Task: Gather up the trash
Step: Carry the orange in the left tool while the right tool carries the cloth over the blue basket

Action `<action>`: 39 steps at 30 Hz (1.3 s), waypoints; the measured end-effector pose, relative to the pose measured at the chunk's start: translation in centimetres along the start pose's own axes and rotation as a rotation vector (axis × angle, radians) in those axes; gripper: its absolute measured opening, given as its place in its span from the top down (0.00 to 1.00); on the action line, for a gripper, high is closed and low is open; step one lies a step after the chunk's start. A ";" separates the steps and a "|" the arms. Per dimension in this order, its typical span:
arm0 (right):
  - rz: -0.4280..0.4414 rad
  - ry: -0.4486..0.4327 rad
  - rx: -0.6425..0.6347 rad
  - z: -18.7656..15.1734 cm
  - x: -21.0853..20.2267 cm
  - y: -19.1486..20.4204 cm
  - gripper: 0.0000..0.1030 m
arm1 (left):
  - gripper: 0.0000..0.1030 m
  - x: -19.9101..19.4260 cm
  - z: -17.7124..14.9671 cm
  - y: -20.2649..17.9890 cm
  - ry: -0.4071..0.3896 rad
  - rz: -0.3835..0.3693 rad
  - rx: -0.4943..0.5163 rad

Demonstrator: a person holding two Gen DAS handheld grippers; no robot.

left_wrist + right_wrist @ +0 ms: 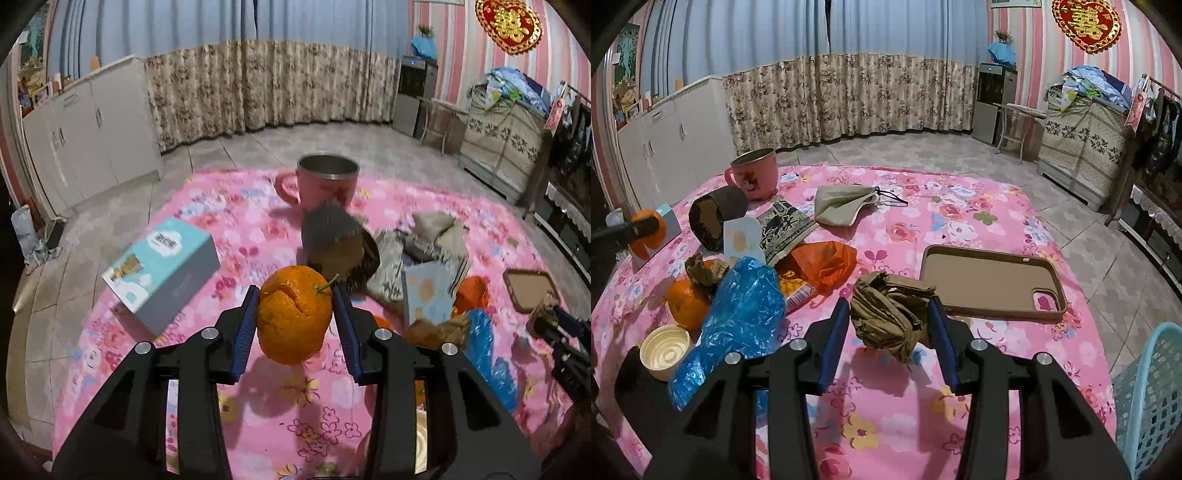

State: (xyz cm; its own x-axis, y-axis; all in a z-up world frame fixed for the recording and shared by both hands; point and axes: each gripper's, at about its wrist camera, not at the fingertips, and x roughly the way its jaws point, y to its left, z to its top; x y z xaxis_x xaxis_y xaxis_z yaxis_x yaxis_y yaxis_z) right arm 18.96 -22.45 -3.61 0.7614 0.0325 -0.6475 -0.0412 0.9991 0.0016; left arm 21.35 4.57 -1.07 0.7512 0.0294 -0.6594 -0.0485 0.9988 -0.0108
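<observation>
While the left gripper (pixel 295 321) clamps an orange (pixel 294 314) clear of the cloth (pixel 258 406), stem tilted up and right, the right gripper (pixel 888 332) pinches a crumpled brown wad (pixel 892 314). The basket (pixel 1152 398) lies at the right edge, so the right hand is nearer. A box (pixel 162 269) carries print, probably too blurred to read.

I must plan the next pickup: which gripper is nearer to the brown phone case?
Right. The right gripper, shut on crumpled brown paper, is just beside the phone case; the left gripper, holding an orange, is farther off.
</observation>
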 end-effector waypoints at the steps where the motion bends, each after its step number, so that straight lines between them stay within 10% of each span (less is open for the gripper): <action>1: -0.001 -0.006 -0.001 -0.1 -0.3 -0.1 0.57 | 0.62 -0.5 0.2 0.1 -0.016 0.011 0.002; 11: -0.055 -0.146 0.056 -0.4 -9.5 -4.7 0.57 | 0.62 -6.4 1.7 -2.3 -0.135 -0.008 0.009; 22: -0.242 -0.171 0.193 -5.6 -17.5 -16.8 0.57 | 0.62 -13.3 0.5 -16.3 -0.188 -0.249 0.160; 39: -0.434 -0.098 0.351 -11.4 -17.3 -26.8 0.57 | 0.62 -11.4 -7.0 -35.6 -0.071 -0.575 0.388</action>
State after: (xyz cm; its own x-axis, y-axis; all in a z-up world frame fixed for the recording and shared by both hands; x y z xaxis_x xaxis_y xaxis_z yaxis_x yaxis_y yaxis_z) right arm -0.50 -50.10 -1.16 0.7179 -0.3973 -0.5717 0.4935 0.8696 0.0154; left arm 9.96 -31.63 1.58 0.6292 -0.5191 -0.5785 0.5989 0.7982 -0.0649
